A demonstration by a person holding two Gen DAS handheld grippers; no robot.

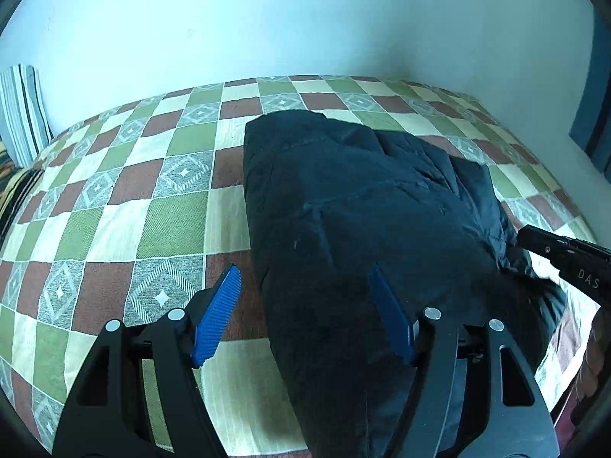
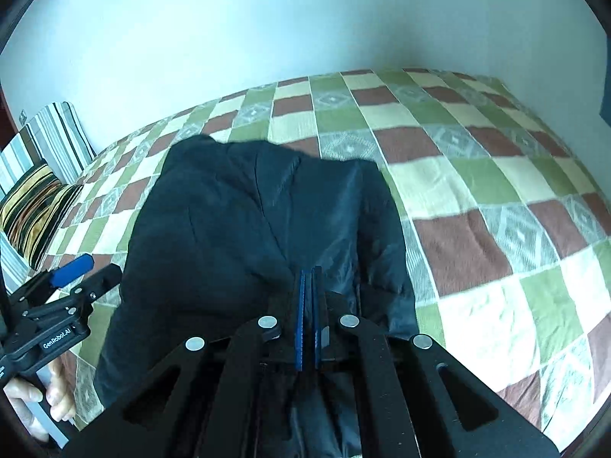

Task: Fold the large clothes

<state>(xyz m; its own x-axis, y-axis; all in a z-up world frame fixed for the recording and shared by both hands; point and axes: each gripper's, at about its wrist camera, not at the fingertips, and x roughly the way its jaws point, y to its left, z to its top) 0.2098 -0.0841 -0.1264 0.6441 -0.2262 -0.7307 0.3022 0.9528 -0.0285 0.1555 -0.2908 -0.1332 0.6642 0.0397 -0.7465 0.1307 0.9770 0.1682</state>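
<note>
Holding my right gripper pinched shut, apparently on the near hem of the dark navy padded jacket while my left gripper gapes wide at its edge, I see its long axis running toward twelve o'clock across the checked bedspread.

Both cameras ride on hand-held grippers and look forward and steeply down along their fingers, close over the dark garment on the checkered bed. The left wrist view sits over the garment's left edge, the right wrist view over its right half. Both share the garment, bed, pale wall and striped cushion left of the garment.
</note>
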